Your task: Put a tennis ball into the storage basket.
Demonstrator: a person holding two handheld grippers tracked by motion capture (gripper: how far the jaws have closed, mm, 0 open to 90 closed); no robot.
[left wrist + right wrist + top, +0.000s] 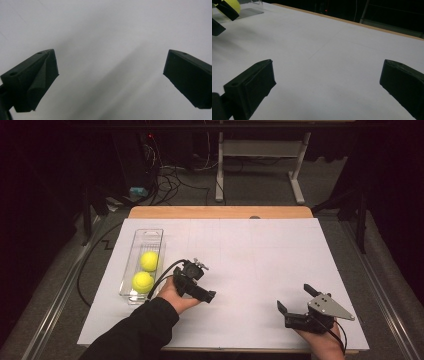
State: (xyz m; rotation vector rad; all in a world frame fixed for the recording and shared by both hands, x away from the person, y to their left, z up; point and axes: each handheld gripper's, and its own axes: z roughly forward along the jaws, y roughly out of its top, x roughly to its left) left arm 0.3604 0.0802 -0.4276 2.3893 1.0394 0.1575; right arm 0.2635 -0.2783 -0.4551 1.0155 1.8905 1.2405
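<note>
Left jaws: spread wide with nothing between them; in the left gripper view they stand at the lower left and right edges of the frame, with bare white sheet beneath.
Right jaws: also spread wide and empty; in the right gripper view they rise from the two lower corners over the white sheet.
Left gripper (200,282): left of centre in the high view, held by the hand coming from a dark sleeve (135,332) at the bottom of the frame; it sits just right of the clear tray's near end, apart from it.
Right gripper (296,298): lower right of the high view, with its grey three-cornered plate on top, well apart from the tray.
Clear tray (148,234): a long transparent tray in the left part of the high view, lying lengthwise toward the far edge.
Tennis balls: two yellow-green balls in the tray, the farther ball (149,261) near its middle and the nearer ball (143,282) toward its near end, just beside each other; whether they touch cannot be told.
White sheet (260,255): covers most of the wooden table (220,212), whose bare edge shows as a strip at the far side.
Upper left of the right gripper view: a piece of a yellow ball (234,5) behind the other gripper's dark jaw tips.
</note>
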